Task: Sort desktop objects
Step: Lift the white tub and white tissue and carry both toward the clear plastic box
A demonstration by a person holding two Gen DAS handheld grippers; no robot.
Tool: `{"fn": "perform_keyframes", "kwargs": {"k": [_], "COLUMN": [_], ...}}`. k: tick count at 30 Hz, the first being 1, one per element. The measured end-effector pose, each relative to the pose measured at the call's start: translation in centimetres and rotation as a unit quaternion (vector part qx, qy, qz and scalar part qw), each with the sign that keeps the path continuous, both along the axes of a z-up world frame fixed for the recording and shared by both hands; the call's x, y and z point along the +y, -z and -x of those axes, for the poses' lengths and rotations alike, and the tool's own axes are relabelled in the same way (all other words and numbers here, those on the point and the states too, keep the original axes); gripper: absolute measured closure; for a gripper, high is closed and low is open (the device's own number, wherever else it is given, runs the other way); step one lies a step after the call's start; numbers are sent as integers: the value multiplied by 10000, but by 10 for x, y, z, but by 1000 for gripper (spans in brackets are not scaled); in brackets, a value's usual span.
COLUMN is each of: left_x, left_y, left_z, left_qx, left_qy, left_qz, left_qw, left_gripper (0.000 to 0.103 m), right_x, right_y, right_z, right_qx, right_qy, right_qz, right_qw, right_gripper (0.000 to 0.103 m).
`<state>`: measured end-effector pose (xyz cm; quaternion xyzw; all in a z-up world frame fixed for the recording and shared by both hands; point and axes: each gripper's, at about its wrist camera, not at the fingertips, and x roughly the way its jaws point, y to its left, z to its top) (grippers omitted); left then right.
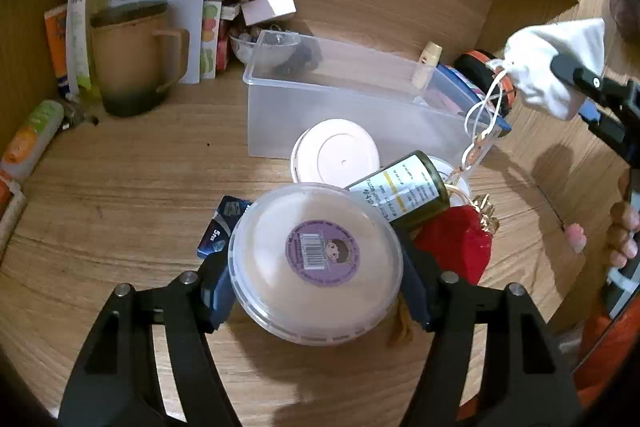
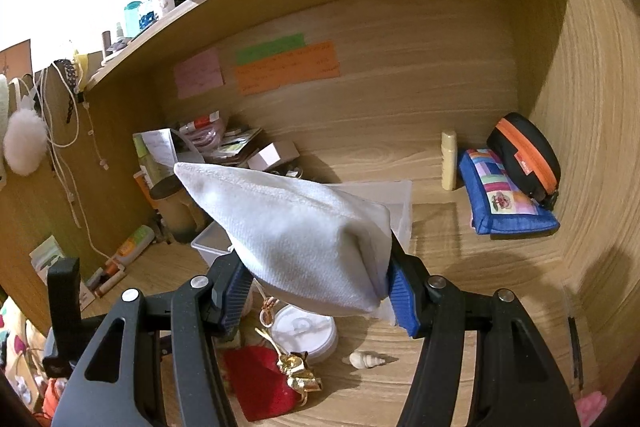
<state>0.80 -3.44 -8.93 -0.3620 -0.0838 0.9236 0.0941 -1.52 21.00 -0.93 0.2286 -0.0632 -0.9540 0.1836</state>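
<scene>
Wood-grain tabletop set in a desk alcove, with sticky notes on the far wall. Left gripper: its jaws bracket a round lidded tub bearing a purple barcode sticker, at the near centre; the blue pads sit at the tub's left and right rim, but whether they press on it cannot be told, so the grasp is not confirmed. Just beyond the tub lie a white disc-shaped lid, a dark green bottle tipped on its side, and a red pouch with gold trim to the right; a blue packet lies partly under the tub's left edge. Farther back stands a clear plastic bin, the likely destination for sorted items. Right gripper: clamped on a white drawstring bag, held aloft to the right of the bin with its cords dangling.

Good practice for the step in hand, judged from this layout: seat the pads squarely across the tub's widest line before lifting, raise it level so the bottle leaning beside it is not rolled, and keep the two grippers well apart over the bin.
</scene>
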Motion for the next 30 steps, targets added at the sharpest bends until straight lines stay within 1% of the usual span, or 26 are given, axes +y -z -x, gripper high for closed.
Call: {"fn": "perform_keyframes", "kwargs": {"k": [4, 8, 12, 14, 18, 22, 25, 30], "left_x": [-2, -9, -20, -24, -28, -31, -32, -28], "left_y": [0, -5, -21, -32, -53, -73, -85, -97], "left_z": [0, -6, -7, -5, 5, 22, 36, 63], "left_qx": [-45, 0, 183, 310, 515, 661, 724, 736], "left_qy": [-23, -166, -205, -229, -197, -84, 2, 151], "left_qz": [-95, -73, -210, -190, -180, -259, -281, -252], "left_qw": [9999, 9998, 9994, 9991, 9983, 9974, 9970, 9969], "left_gripper": [35, 35, 35, 35, 35, 35, 35, 35], "right_x": [4, 4, 5, 5, 5, 7, 8, 9], "right_y": [-1, -3, -7, -10, -15, -19, -20, -21], "right_z": [6, 13, 19, 20, 23, 29, 34, 43], "right_qx": [-2, -12, 16, 72, 161, 223, 229, 218], "right_qy": [-11, -15, -35, -25, -3, 22, 32, 48], "right_qz": [99, 166, 285, 301, 321, 331, 317, 319], "right_qw": [10000, 9999, 9996, 9995, 9994, 9992, 9992, 9992], "right_gripper": [47, 47, 47, 47, 47, 47, 47, 47]}}
